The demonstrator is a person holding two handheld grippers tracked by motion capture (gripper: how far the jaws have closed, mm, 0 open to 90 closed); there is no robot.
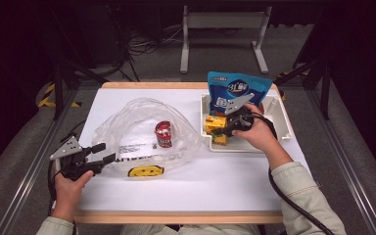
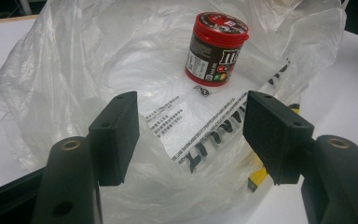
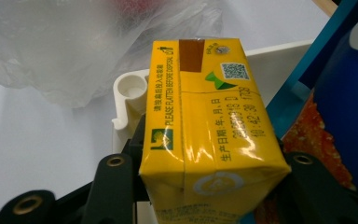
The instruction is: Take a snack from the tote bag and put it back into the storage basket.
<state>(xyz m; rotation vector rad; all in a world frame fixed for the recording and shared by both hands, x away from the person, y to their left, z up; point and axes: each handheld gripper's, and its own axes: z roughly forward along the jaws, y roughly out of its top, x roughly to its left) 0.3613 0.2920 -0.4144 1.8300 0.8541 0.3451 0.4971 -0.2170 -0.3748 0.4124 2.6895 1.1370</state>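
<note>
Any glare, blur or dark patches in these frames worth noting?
High view: table evenly lit, surroundings nearly black, picture soft. Left gripper view: sharp on the candy jar, with sheen on the plastic bag. Right gripper view: glare streaks on the yellow carton, and the blue packet at the right edge is blurred.

One clear plastic bag [image 1: 142, 132] lies on the one white counter [image 1: 225, 181], just ahead of the left tool [image 1: 103, 152], and inside it stands one red-lidded candy tub [image 1: 163, 133]. One white tray [image 1: 283, 122] sits around the right tool [image 1: 223, 128], with one blue snack pouch [image 1: 235, 88] upright just behind that tool. Two yellow cartons can be counted there: one yellow drink carton [image 3: 209, 135] between the right tool's jaws and a second yellow carton [image 1: 221, 139] just beside it.
</note>
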